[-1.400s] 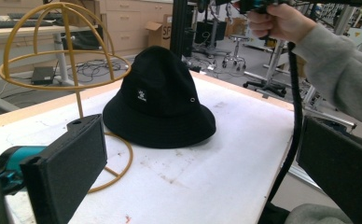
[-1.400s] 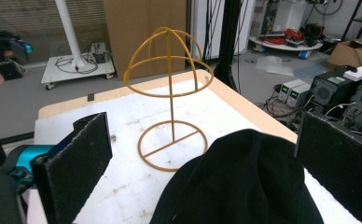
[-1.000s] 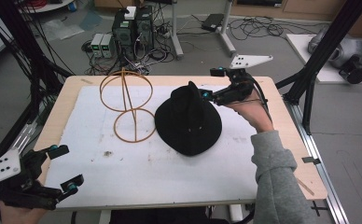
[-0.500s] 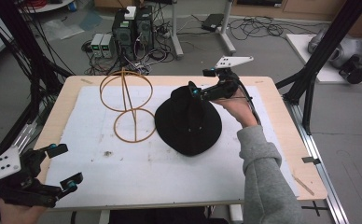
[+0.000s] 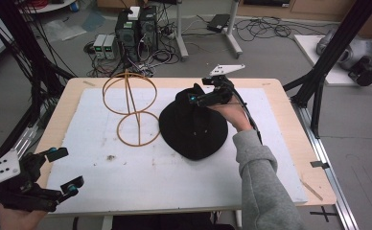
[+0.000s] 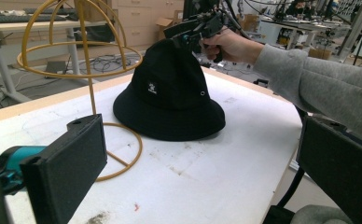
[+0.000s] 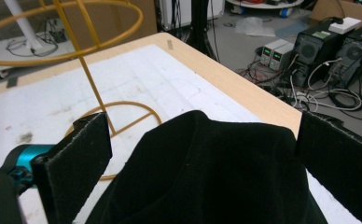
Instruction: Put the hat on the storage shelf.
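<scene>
Here a black bucket hat (image 5: 195, 128) sits brim-down near the middle of the bench (image 5: 275, 93), on the white sheet (image 5: 141, 167) that covers most of the wooden top. Its crown carries a small white emblem (image 6: 151, 87), too small to read, and a metal eyelet (image 6: 202, 93) on the side.

Just left of the hat stands a yellow wire hat stand (image 5: 129, 103), a round base ring on the sheet with a thin stem rising to a domed hoop frame. The hat's brim lies close beside the base ring; whether they touch cannot be told.

The right gripper (image 5: 197, 96) reaches in over the far side of the hat's crown, held by a hand in a grey sleeve (image 5: 263, 182). In the right gripper view its padded jaws stand spread wide with the crown between them, neither pad pressing the fabric.

The left gripper (image 5: 63, 167) hangs at the near left corner of the bench, well apart from the hat, its jaws parted and empty.

Behind the bench, computer towers (image 5: 137, 26) and cables sit on the floor.
</scene>
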Motion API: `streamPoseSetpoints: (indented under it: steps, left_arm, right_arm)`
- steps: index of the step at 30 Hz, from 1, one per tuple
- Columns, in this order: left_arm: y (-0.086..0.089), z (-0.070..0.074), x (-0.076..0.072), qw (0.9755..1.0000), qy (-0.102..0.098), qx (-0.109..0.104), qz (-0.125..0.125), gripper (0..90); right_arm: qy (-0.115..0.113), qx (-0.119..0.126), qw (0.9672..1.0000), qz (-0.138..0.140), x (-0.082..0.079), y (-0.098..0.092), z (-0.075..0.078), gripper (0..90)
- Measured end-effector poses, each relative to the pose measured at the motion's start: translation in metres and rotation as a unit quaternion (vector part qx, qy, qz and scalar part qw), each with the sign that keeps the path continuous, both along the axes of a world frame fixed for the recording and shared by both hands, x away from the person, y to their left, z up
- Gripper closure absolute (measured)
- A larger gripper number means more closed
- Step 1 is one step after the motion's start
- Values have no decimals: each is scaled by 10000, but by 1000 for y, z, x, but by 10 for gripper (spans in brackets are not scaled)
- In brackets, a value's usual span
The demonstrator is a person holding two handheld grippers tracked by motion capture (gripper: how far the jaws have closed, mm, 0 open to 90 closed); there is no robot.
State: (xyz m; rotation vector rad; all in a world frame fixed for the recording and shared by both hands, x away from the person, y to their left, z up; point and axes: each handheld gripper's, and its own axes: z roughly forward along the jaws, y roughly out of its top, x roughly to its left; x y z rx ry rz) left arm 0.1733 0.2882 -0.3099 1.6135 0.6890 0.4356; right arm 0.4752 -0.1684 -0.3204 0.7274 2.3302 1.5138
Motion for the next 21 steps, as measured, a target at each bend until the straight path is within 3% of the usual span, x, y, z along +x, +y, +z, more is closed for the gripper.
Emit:
streamPoseSetpoints:
  steps: [6, 8, 11, 13, 14, 15, 17, 18, 19, 21]
  left_arm:
    - [2, 0, 0, 10000, -47, -3, 30, 20]
    - [2, 0, -1, 10000, -44, -8, 32, 20]
    - [2, 1, -1, 10000, -38, -14, 31, 20]
    - [2, 1, -1, 10000, -32, 1, 22, 20]
    - [2, 0, -1, 10000, -30, -3, 22, 20]
    - [1, 0, 0, 10000, -19, -15, 20, 20]
    - [2, 0, 0, 10000, -4, 7, 13, 20]
    - [2, 0, 0, 10000, -4, 7, 13, 20]
    - [2, -1, 1, 10000, 4, 8, 15, 20]
    - [2, -2, 1, 10000, 32, -6, 28, 21]
  right_arm:
    - [56, -53, 9999, -96, 1, 0, -3, 69]
    - [90, -41, 9999, -49, 1, -1, -4, 154]
    - [97, -43, 9999, 24, 1, 0, -5, 213]
    - [189, -144, 9997, 21, 1, 2, -7, 324]
    - [189, -144, 9997, 21, 1, 2, -7, 324]
    - [136, -143, 9998, -40, 1, 1, -8, 442]
    - [54, -39, 10000, -17, 1, -2, -8, 575]
    - [54, -39, 10000, -17, 1, -2, -8, 575]
    - [42, -63, 10000, -15, 1, -4, -10, 684]
    - [55, -124, 9999, 57, 1, -5, -13, 774]
